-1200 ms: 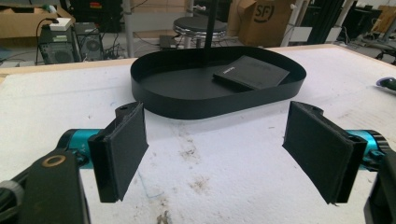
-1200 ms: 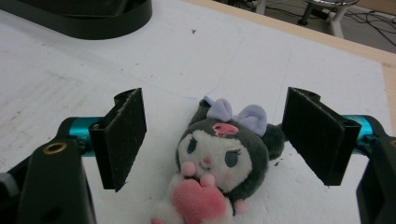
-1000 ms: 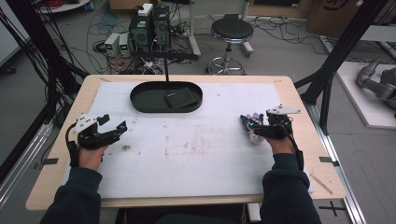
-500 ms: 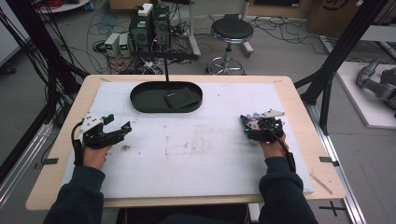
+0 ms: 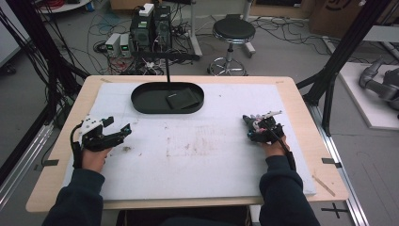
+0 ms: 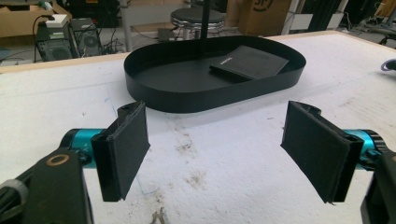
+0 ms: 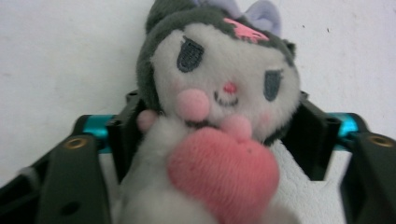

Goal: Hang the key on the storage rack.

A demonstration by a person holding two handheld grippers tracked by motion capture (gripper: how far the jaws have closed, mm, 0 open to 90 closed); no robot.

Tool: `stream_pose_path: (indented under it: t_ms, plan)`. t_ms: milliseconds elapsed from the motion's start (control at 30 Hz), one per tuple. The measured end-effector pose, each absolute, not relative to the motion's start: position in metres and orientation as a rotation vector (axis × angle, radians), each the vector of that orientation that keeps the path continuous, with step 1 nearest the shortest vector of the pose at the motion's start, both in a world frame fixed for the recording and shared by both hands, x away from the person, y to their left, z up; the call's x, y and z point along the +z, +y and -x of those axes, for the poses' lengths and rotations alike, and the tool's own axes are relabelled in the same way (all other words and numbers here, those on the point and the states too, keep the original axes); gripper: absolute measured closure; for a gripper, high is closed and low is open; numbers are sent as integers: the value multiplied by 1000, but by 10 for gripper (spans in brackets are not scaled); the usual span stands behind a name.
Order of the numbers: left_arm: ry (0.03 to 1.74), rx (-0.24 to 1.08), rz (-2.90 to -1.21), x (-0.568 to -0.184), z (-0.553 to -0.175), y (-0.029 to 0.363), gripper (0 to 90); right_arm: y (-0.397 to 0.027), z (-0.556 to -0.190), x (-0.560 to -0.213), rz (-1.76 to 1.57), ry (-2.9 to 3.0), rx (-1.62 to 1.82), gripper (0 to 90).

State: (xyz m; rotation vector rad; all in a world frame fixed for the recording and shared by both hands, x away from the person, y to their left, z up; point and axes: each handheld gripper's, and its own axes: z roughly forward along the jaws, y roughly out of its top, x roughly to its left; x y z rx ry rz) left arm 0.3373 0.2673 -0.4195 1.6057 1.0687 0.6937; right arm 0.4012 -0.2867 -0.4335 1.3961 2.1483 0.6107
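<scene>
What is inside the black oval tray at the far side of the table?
The black oval tray holds one flat black rectangular item with small printed text, lying toward one end. The rest of its floor looks bare. Anything under that item is covered.

A grey-and-white plush toy (image 7: 219,107) hugging a pink heart sits clamped between the right gripper (image 7: 219,135) fingers.

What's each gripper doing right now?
Left gripper: open, holding nothing.
Right gripper: shut on the plush toy.
</scene>
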Motion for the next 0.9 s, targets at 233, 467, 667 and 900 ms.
stream_pose_path:
  t_ms: [233, 467, 667, 900]
  plan:
    - [1072, 693, -1602, -420, -338, 267, 226, -286, -392, -413, -1290, 2075, 799, 360]
    - [1072, 689, -1606, -421, -339, 266, 227, -268, -386, -401, -1183, 2122, 945, 359]
    - [1069, 687, -1599, -420, -339, 267, 227, -244, -396, -389, -1099, 2181, 1023, 359]
    - [1071, 684, -1590, -421, -340, 267, 227, -214, -418, -365, -988, 2220, 1068, 360]
